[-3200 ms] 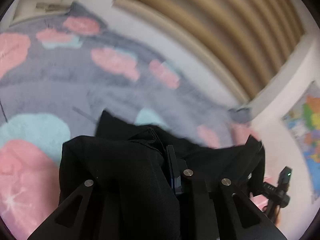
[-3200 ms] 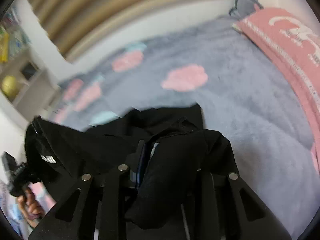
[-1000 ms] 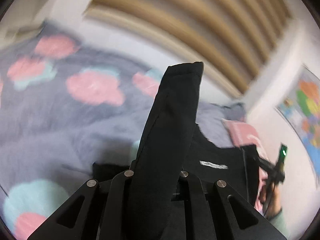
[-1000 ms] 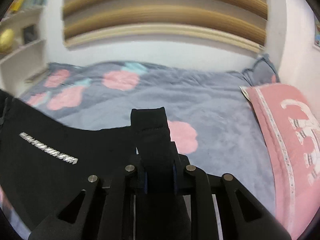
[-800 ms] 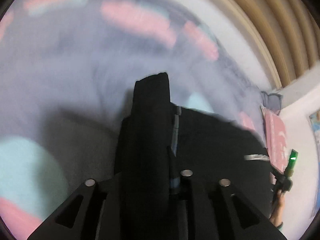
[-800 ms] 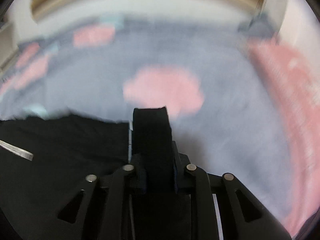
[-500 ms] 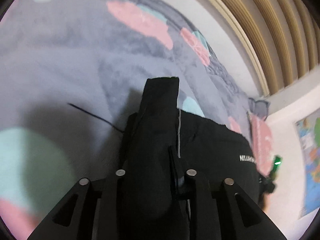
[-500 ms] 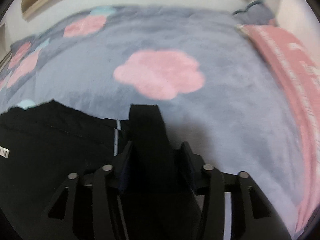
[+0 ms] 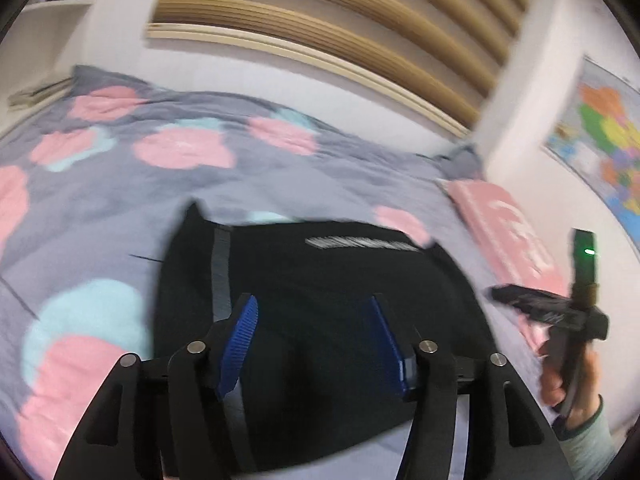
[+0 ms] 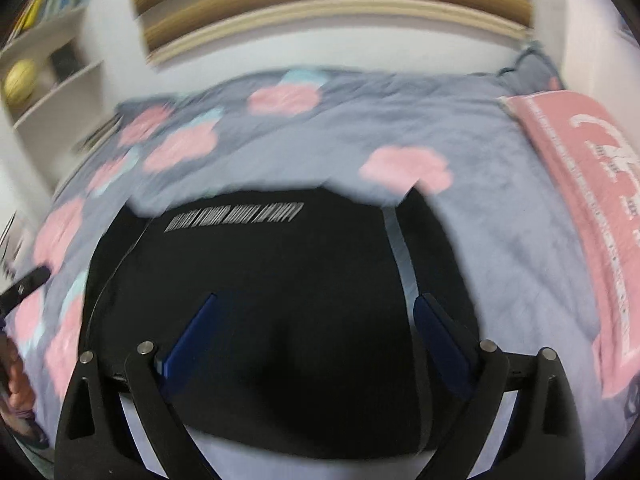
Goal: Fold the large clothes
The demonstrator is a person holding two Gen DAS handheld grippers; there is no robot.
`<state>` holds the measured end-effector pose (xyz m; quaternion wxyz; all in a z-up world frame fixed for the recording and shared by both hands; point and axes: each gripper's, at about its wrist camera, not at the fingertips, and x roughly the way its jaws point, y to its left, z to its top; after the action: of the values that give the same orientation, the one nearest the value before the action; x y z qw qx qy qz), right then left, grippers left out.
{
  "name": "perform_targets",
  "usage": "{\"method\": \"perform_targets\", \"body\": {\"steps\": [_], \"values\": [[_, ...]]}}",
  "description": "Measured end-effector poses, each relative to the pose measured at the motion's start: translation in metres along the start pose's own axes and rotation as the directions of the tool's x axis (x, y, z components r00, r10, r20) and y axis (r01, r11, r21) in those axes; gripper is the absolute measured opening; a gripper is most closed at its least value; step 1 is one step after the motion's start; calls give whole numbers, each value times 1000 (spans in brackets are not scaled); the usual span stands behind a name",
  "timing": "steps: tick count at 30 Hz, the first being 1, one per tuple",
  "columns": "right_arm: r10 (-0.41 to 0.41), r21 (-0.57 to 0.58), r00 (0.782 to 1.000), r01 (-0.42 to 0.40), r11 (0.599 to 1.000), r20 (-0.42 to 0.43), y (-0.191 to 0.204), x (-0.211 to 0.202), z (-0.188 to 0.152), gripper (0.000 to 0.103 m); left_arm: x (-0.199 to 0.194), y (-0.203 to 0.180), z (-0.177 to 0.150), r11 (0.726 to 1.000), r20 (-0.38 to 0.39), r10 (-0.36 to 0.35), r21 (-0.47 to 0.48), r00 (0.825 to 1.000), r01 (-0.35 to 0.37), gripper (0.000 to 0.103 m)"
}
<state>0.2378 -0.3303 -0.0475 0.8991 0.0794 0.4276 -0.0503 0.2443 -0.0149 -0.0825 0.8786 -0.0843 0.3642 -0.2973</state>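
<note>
- A black garment (image 9: 320, 320) lies on a bed covered by a grey blanket (image 9: 100, 208) with pink and pale blue flower shapes. It forms a broad, fairly flat block with a strip of white lettering near its far edge.
- A grey stripe (image 9: 220, 264) runs down one side of the cloth. Both views are blurred by motion.
- The left claw (image 9: 316, 344) has just been opening. Its blue pads (image 9: 240, 336) stand apart above the cloth, with only the garment lying beneath the gap and nothing pinched.
- The right claw (image 10: 316, 344) has also just been opening and now gapes wide. Its pads (image 10: 188, 336) press on nothing, so the garment appears to have been let go.
- In the left view, the person's other hand (image 9: 568, 380) holds the right tool near a pink pillow (image 9: 504, 224) at the bed's edge.
- The step in hand looks like releasing a finished fold and backing away.
- To do it well, both claws should probably lift clear without snagging the top layer. A caught edge could drag the fold open again.
- The two far corners poke up in small points, so the edges may need squaring before another fold.
- The next grip would likely be best taken at matching corners, one per claw, so the cloth folds evenly.
</note>
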Motion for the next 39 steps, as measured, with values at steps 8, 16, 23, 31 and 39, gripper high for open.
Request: {"method": "perform_targets", "body": {"steps": [8, 16, 23, 31, 39], "values": [[5, -30, 977, -11, 999, -214, 23, 88, -61, 102, 124, -22, -61, 999, -275, 48, 25, 960, -43, 60], [-11, -27, 976, 5, 1000, -217, 28, 83, -46, 101, 111, -26, -40, 999, -246, 48, 33, 968, -41, 60], [-55, 41, 998, 56, 998, -41, 20, 75, 9, 103, 113, -29, 9, 998, -154, 29, -46, 988, -37, 70], [-18, 106, 997, 26, 994, -77, 10, 153, -14, 103, 173, 2, -12, 989, -225, 50, -122, 973, -79, 70], [-17, 97, 999, 22, 995, -50, 9, 146, -21, 103, 165, 3, -18, 995, -207, 51, -70, 977, -67, 70]]}}
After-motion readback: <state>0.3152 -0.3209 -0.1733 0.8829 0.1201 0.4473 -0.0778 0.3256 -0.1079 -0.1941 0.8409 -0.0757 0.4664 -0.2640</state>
